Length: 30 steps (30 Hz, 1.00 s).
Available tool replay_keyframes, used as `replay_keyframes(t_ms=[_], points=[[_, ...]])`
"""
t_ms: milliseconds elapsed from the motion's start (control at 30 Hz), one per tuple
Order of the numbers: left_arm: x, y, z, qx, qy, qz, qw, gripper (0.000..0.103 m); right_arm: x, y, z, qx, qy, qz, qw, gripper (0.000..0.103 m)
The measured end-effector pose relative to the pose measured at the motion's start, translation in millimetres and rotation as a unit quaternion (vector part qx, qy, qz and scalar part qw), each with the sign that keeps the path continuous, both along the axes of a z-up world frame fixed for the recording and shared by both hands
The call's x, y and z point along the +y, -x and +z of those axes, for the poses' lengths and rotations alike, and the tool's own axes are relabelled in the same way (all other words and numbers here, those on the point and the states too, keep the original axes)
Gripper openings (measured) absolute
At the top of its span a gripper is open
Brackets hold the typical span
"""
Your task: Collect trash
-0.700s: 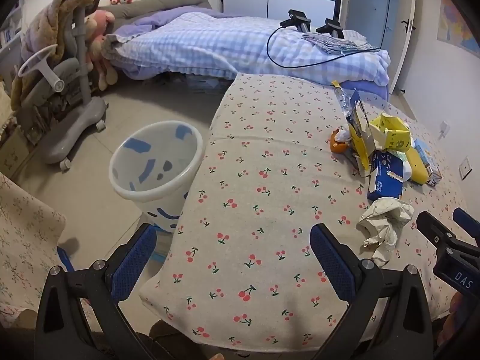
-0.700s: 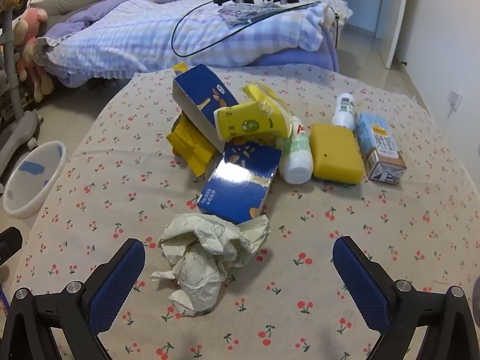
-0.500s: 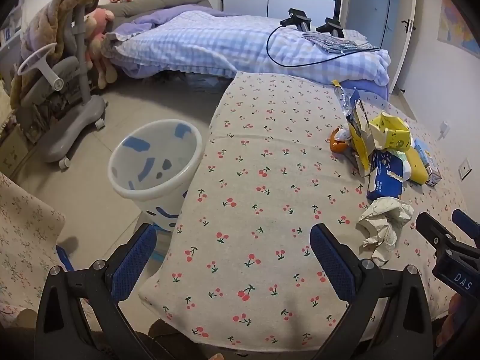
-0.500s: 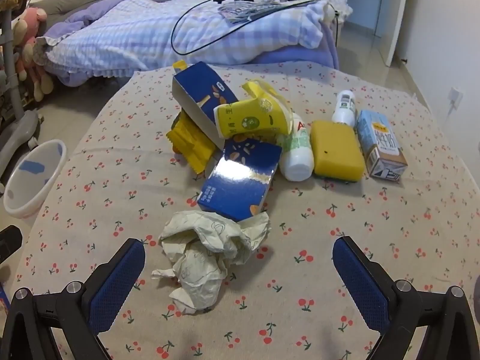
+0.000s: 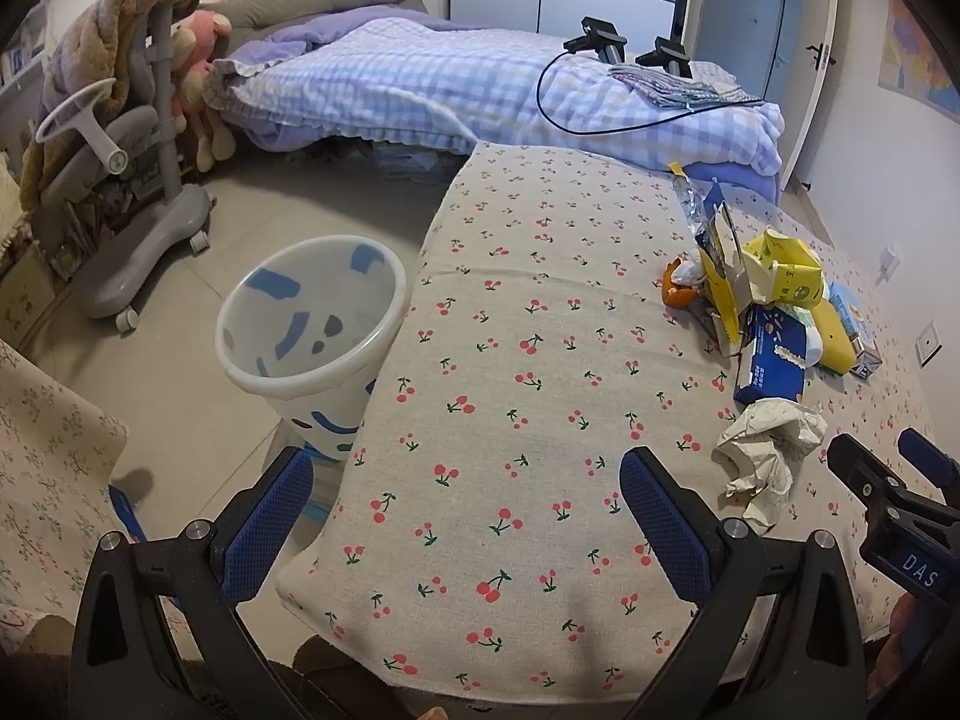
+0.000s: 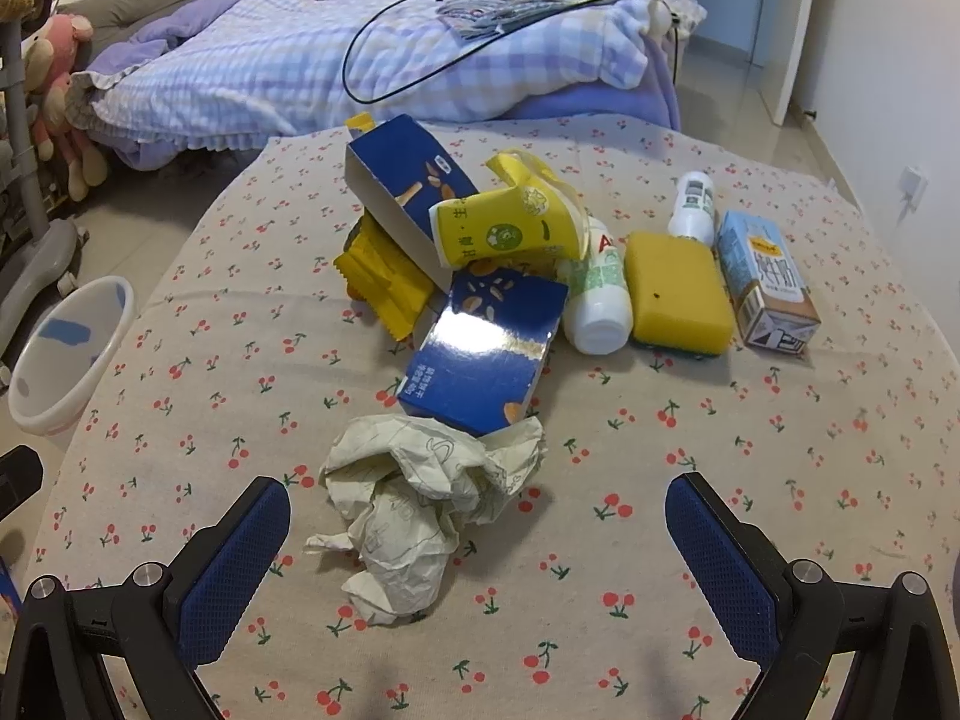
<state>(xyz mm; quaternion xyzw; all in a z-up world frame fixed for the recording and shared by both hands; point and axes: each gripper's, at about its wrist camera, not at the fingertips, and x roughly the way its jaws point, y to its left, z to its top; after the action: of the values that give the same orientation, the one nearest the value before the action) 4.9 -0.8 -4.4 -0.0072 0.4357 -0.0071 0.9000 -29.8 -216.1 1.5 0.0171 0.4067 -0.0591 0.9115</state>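
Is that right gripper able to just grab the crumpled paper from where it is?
Probably yes. The right gripper is open, and the crumpled paper lies loose on the tablecloth just ahead of it, toward its left finger. Only the blue box touches the paper's far edge.

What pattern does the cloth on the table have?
Small red cherries with green stems on the beige tablecloth; it shows best in the right wrist view.

Matt cherry-print cloth covers the desk [image 6: 780, 468]. Crumpled paper [image 6: 420, 510] looks dull and creased, the blue carton [image 6: 486, 348] shines glossy, the sponge [image 6: 678, 288] looks porous, and the bin [image 5: 312, 324] is smooth translucent plastic.
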Motion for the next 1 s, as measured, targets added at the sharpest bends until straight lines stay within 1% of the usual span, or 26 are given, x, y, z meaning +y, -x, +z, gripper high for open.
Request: replay_keyframes(t_ms=[367,1000], points=[[5.3,0.2,0.9,0.005,0.008,0.004,1.0,0.103,1.0,0.3,-0.2,0.002,-0.003,0.001,1.0,0.103],[5.0,0.0,0.5,0.004,0.007,0.004,1.0,0.103,3.1,0.3,0.2,0.004,-0.006,0.001,1.0,0.103]])
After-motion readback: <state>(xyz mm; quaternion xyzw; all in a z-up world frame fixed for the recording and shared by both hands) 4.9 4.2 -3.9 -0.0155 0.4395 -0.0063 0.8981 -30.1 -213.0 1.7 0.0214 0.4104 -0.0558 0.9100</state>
